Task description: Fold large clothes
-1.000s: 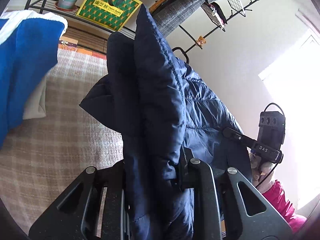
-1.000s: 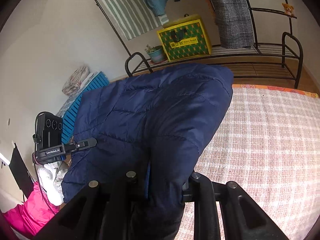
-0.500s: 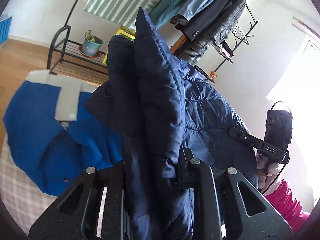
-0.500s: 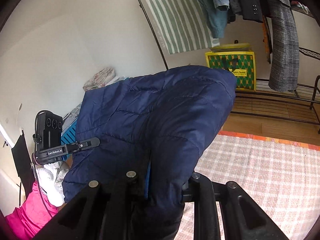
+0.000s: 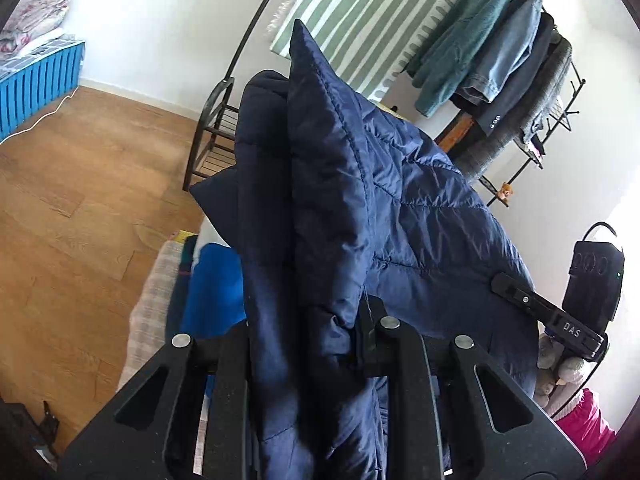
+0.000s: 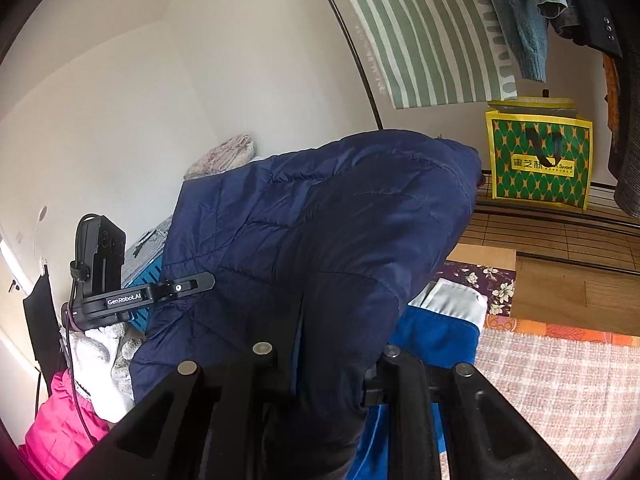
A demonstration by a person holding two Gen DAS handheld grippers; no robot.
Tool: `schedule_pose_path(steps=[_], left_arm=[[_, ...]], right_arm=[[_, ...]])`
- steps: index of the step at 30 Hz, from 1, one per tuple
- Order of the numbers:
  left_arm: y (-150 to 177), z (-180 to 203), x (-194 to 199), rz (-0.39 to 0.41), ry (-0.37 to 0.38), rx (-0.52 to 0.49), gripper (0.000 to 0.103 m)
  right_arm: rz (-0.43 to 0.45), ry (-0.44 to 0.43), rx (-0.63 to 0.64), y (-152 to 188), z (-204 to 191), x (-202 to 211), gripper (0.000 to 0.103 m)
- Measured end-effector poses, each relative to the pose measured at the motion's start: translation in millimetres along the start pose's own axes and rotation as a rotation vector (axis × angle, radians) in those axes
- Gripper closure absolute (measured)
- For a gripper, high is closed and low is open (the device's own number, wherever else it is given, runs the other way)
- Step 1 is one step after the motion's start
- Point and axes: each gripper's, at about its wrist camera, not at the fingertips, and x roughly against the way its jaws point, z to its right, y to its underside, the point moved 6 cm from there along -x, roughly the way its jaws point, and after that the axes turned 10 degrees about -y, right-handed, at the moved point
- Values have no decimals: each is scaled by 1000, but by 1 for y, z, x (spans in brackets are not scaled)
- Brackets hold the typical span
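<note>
A navy quilted puffer jacket [image 5: 360, 208] hangs in the air between both grippers; it also fills the right wrist view [image 6: 320, 240]. My left gripper [image 5: 312, 344] is shut on a thick fold of the jacket. My right gripper [image 6: 332, 364] is shut on another bunched edge of it. The jacket hides both sets of fingertips. The other gripper shows beyond the jacket in each view, the right one [image 5: 560, 320] and the left one [image 6: 120, 296].
A bright blue garment [image 6: 436, 340] lies below on the checked pink cover [image 6: 560, 380]. A clothes rack [image 5: 500, 60] with hanging clothes, a green-yellow bag [image 6: 540, 160], a blue crate [image 5: 36, 76] and wooden floor [image 5: 80, 200] lie around.
Both grippers have lifted and swung left with the jacket. The views now face the wall, rack and floor instead of the checked cover; the blue garment now lies below the jacket.
</note>
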Motion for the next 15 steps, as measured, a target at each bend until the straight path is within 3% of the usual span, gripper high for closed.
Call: schedule_pose_path(steps=[5,6,7,11,13,15], left_arm=[[17,-36,-61,-119,-77,45,81],[23,-40,-73,-146,-107,40,78],[28,-42,-82,-157,-140,33,68],[31,-56,-91,-161,-173,104,37],[27,-66,-84,-135,-201,144,36],[21,-78,-73,-98,-262,176,36]], right_arm=[[-64,20,-71,36,26,-37,85],[-90,47,-85,45,35,-45,85],[-112,68,-110,53,46,-50,83],[-170,86,-268,72,86,-53,64],[-169,71,-265,70,89,-47,64],[-177,111,-190,67,83,-39,63]])
